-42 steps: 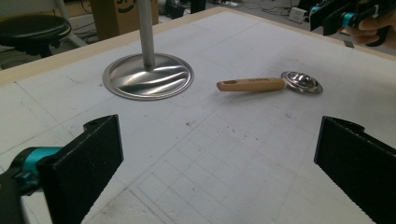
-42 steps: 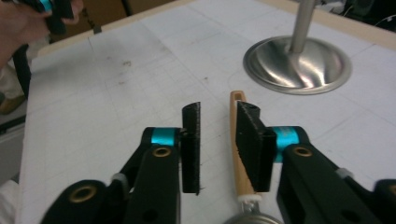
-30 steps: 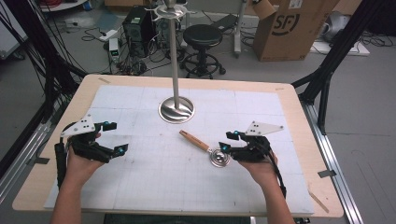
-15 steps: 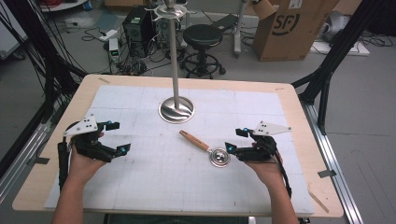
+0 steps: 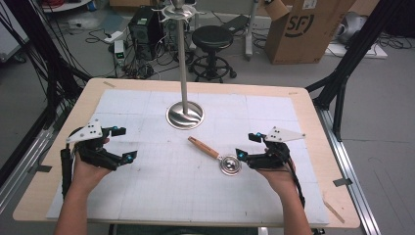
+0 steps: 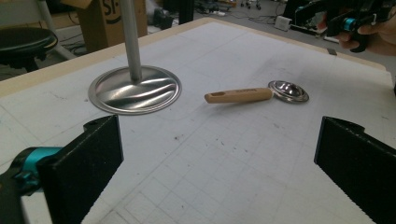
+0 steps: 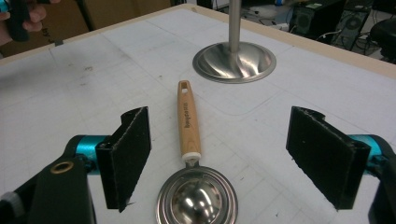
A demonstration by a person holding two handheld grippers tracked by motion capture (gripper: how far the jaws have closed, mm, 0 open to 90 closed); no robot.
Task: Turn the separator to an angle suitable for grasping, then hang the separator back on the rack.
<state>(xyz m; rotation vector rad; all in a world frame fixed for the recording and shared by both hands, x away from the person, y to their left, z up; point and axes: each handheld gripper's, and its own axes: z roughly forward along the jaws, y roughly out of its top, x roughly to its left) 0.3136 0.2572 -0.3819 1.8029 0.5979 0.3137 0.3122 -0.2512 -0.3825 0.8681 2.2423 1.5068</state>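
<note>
Fingers (image 7: pixel 126 154) wide around spoon (image 7: pixel 189 140), untouching

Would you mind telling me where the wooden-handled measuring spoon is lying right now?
In the high view the measuring spoon lies on the white mat right of centre, bowl beside the open right gripper, handle pointing toward the steel stand base.

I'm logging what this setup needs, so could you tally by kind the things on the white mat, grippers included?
Metal stand with round base: 1
Measuring spoon with wooden handle: 1
Hand-held grippers: 2, the left gripper and the right gripper, both with jaws apart and nothing between the pads
Total: 4
</note>
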